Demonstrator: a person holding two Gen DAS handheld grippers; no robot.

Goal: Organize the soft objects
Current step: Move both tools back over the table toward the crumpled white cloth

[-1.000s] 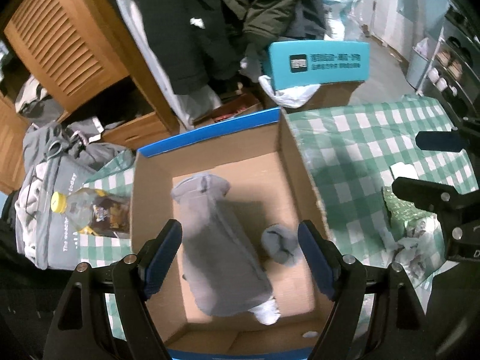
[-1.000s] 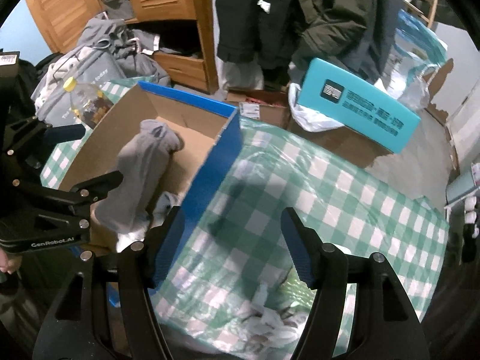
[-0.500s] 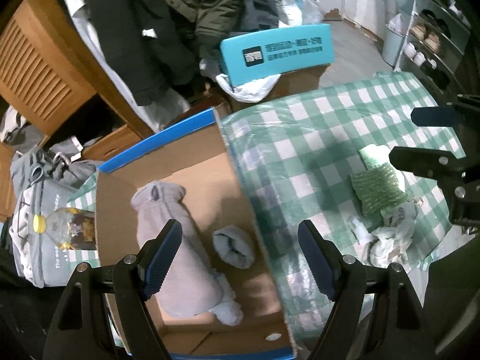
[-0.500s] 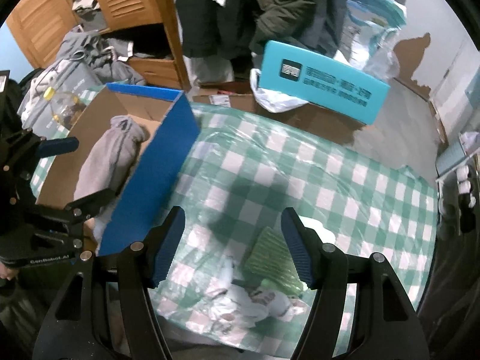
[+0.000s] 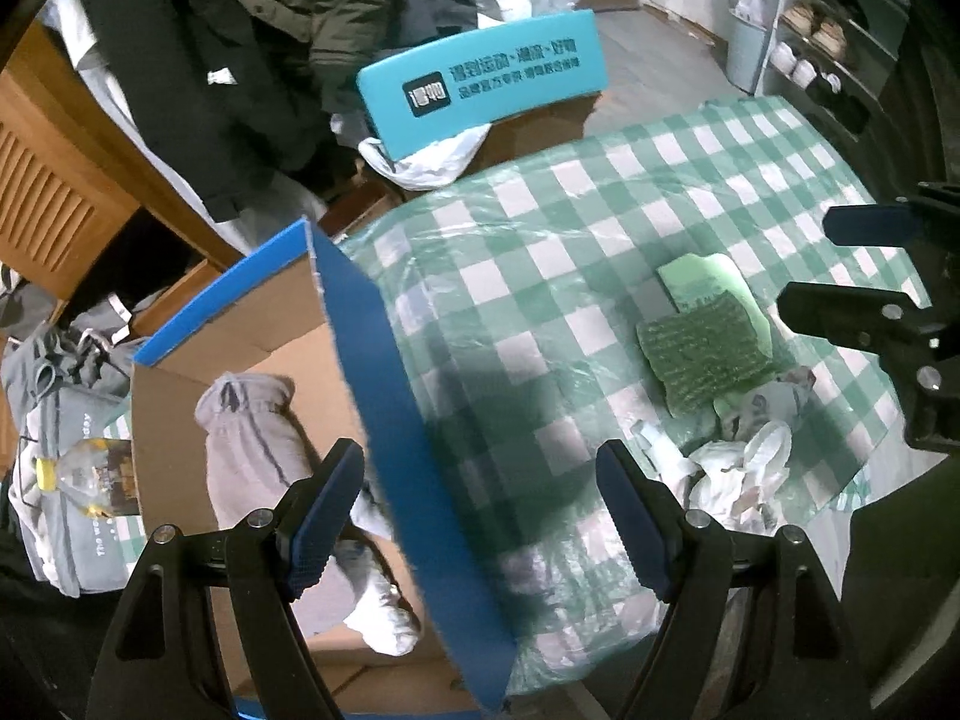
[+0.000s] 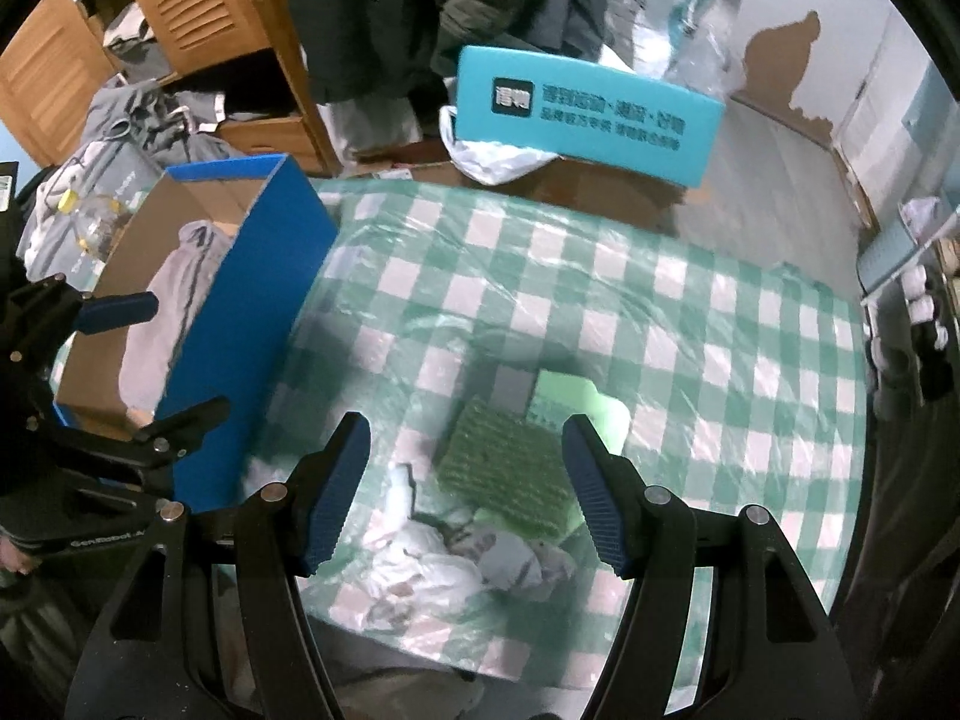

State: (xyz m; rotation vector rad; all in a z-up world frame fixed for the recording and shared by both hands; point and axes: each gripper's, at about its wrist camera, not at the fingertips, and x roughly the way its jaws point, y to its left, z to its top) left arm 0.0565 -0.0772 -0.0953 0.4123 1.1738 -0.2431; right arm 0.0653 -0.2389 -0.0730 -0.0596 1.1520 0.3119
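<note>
1. Right gripper (image 6: 465, 489): wide, empty; nearer arm.
2. Green scrub pad (image 6: 501, 465): on bench (image 6: 660, 312), between its fingers, at 12 o'clock.
3. Left gripper (image 5: 480, 516): wide, empty, beside cardboard box (image 5: 384, 396).

1. The blue box wall (image 6: 240, 324) stands upright between the box interior and the tabletop (image 6: 690, 312).
2. Checked cloth beyond the green sponge (image 6: 501, 462) lies open.
3. Crumpled white cloths (image 6: 444, 564) crowd the near edge.
</note>
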